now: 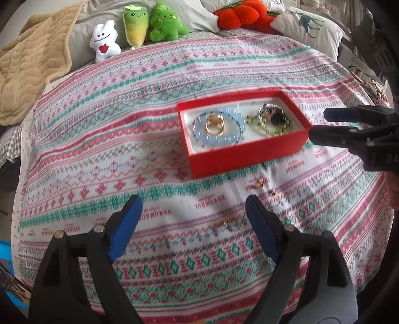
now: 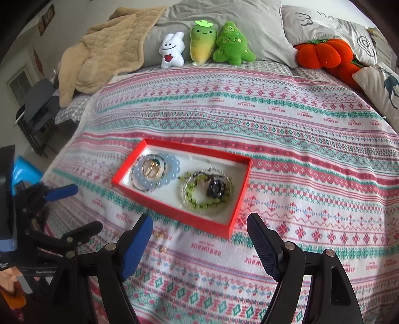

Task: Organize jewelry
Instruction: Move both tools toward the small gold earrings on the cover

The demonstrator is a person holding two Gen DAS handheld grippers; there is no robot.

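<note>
A red box (image 1: 244, 157) (image 2: 179, 216) with a white lining lies on the patterned bedspread. Inside it are a pale blue bead bracelet (image 1: 234, 139) (image 2: 172, 164) around gold rings (image 1: 215, 124) (image 2: 149, 169), and a green bead bracelet (image 1: 279, 130) (image 2: 197, 199) with a dark piece. Small gold earrings (image 1: 259, 184) (image 2: 159, 234) and a ring (image 1: 230, 223) lie loose on the cloth in front of the box. My left gripper (image 1: 193, 202) (image 2: 86, 208) is open above the cloth near the ring, holding nothing. My right gripper (image 2: 199, 221) (image 1: 319, 123) is open by the box's right end, also holding nothing.
Plush toys (image 2: 204, 44) line the far side of the bed before grey pillows (image 2: 224, 22). A beige blanket (image 1: 30, 67) is bunched at the far left, an orange plush (image 2: 321, 54) and a deer pillow (image 1: 306, 22) at the far right. A dark chair (image 2: 40, 99) stands off the bed's left.
</note>
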